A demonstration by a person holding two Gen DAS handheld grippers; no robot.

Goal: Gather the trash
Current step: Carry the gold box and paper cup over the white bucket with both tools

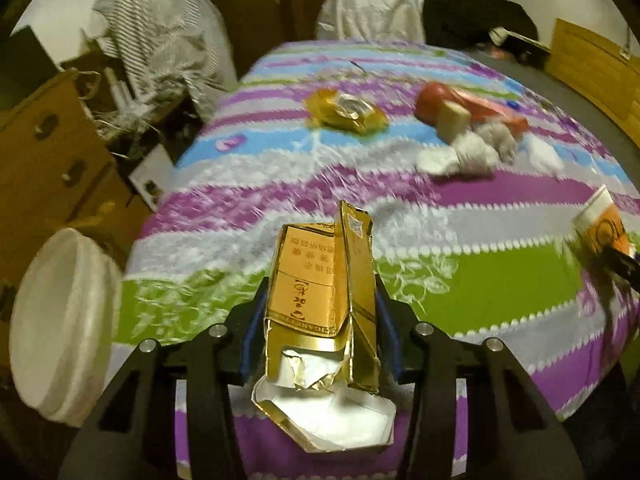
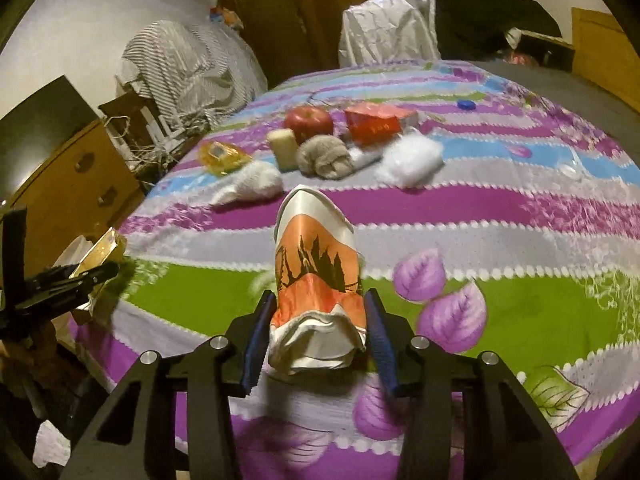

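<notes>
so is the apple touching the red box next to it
Apart. The right wrist view shows a strip of bedspread between the apple and the red box.

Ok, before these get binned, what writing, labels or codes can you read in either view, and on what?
"CIGARETTES", upside down and partly cut off, on the band of the torn gold cigarette pack in the left gripper.
Chinese characters on that pack, upside down: too blurred to read.
QR code on the pack's flap: too small to scan.
Crushed paper cup in the right gripper: a picture only, no words.
Red box: gold marks, too blurred.
</notes>
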